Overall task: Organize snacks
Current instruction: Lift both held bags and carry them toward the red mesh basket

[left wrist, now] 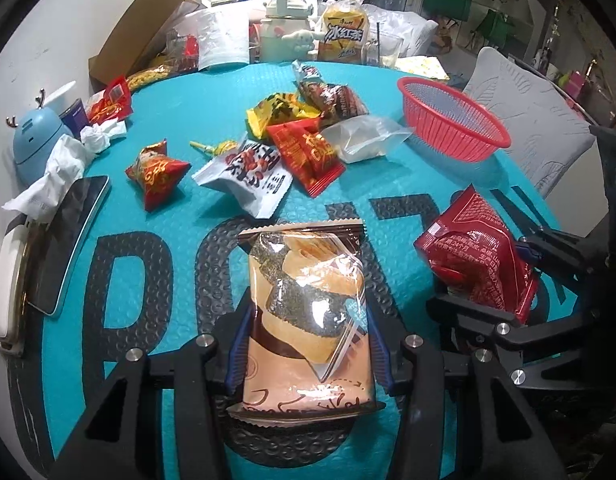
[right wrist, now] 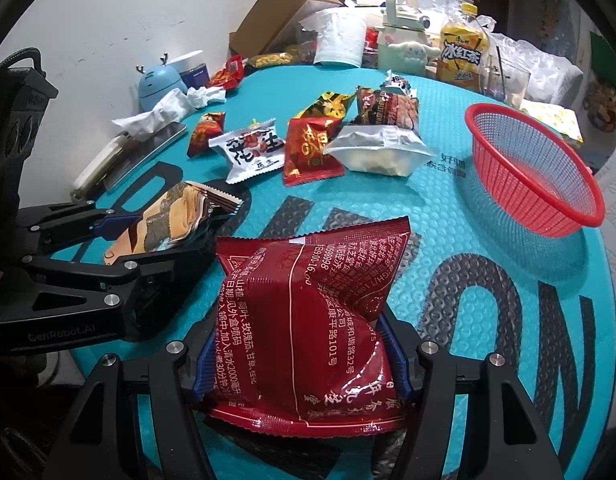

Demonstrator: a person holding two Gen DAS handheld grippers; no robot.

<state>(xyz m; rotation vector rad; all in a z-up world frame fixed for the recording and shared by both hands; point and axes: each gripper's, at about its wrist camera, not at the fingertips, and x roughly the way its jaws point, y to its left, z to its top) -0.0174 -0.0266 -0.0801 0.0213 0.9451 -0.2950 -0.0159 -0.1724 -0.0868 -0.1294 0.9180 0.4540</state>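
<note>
One round worktop (left wrist: 180, 128), covered in a teal bubble-textured mat with big dark letters, carries everything. One red plastic mesh basket (left wrist: 454, 120) sits empty near the mat's far right edge, well apart from both hands. One tall pale-brown snack packet with a clear window showing seaweed-striped crackers (left wrist: 308, 312) stands lengthwise between the fingers of the left gripper (left wrist: 308, 356); the blue pads press both long sides, so the fingers are narrowed onto it. One dark red crinkled foil packet printed with white text (right wrist: 308, 320) is pinched the same way by the right gripper (right wrist: 302, 364), its sides creased inward where the pads bite. Both held packets hover over the near part of the mat, side by side.

Seven loose snacks lie in a cluster mid-mat: two red-and-gold packets (left wrist: 158, 172) (left wrist: 308, 156), one white peanut packet with black characters (left wrist: 248, 176), one yellow-and-black packet (left wrist: 276, 112), one brown glossy packet (left wrist: 336, 100), one silver-and-clear pouch (left wrist: 364, 138), and one small yellow wrapped sweet (left wrist: 218, 148). One yellow iced-tea bottle (left wrist: 344, 28) stands behind them.
</note>
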